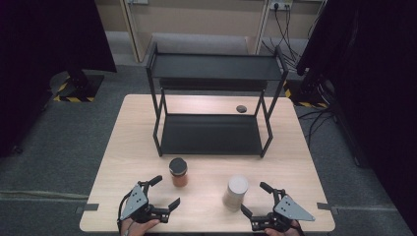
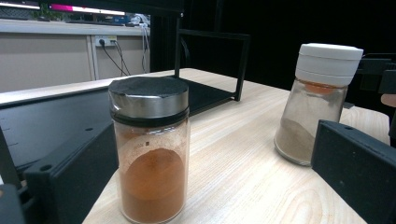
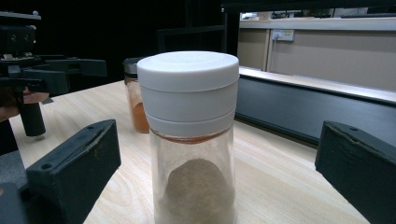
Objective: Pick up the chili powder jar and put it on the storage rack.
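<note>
Two spice jars stand upright on the wooden table (image 1: pixel 137 147). One has a dark metal-rimmed lid and holds orange powder (image 1: pixel 178 172) (image 2: pixel 152 154) (image 3: pixel 135 102). The other has a white lid and holds grey-brown powder (image 1: pixel 236 193) (image 2: pixel 315 102) (image 3: pixel 189 140). My left gripper (image 1: pixel 165 191) (image 2: pixel 212 186) is open just short of the orange jar, which sits ahead between its wide jaws, nearer the left one and untouched. My right gripper (image 1: pixel 254 198) (image 3: pixel 217 161) is also open, and the white-lidded jar stands between its jaws with a gap on each side.
A black two-tier metal rack (image 1: pixel 211 135) stands on the far half of the table, both shelves bare. A small dark disc (image 1: pixel 241 108) lies on the tabletop behind its lower shelf. Grey carpet surrounds the table, with dark curtains at both sides.
</note>
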Motion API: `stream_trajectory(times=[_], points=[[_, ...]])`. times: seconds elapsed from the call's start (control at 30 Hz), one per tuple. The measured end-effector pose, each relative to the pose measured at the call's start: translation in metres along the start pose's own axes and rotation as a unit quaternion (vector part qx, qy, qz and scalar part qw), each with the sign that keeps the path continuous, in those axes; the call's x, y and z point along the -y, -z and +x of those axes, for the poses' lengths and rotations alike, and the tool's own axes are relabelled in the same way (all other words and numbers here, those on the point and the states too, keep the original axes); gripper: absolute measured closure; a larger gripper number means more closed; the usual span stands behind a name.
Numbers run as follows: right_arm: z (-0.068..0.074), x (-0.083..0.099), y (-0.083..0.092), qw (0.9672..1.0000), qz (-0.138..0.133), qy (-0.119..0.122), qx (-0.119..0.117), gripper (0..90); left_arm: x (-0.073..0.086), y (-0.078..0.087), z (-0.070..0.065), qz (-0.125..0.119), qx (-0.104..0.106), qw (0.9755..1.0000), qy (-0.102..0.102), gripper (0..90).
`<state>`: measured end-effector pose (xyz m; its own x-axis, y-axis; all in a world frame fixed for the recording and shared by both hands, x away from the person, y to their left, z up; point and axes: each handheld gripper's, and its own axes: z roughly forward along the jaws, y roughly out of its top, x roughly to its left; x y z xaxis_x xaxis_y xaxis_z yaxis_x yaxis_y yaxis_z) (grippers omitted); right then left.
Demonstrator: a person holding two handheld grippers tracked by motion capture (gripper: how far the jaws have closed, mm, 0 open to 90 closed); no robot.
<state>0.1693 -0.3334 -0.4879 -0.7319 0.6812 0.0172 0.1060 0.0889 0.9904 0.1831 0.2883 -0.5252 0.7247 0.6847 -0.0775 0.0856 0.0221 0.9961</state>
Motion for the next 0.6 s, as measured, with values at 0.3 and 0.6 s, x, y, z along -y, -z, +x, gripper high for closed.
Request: stream_trajectory(times=[0.3,0.6], points=[[0.0006,0.0003,-0.0002,1.0000,0.000,0.002,-0.001,0.3,-0.0002,-0.0001,-0.0009,0.001,-0.003,1.0000,-0.002,0.3],[0.0008,0.0004,-0.0007,1.0000,0.000,0.001,-0.001,0.3,-0.0005,-0.0003,-0.0020,0.004,-0.008,1.0000,-0.003,0.3]])
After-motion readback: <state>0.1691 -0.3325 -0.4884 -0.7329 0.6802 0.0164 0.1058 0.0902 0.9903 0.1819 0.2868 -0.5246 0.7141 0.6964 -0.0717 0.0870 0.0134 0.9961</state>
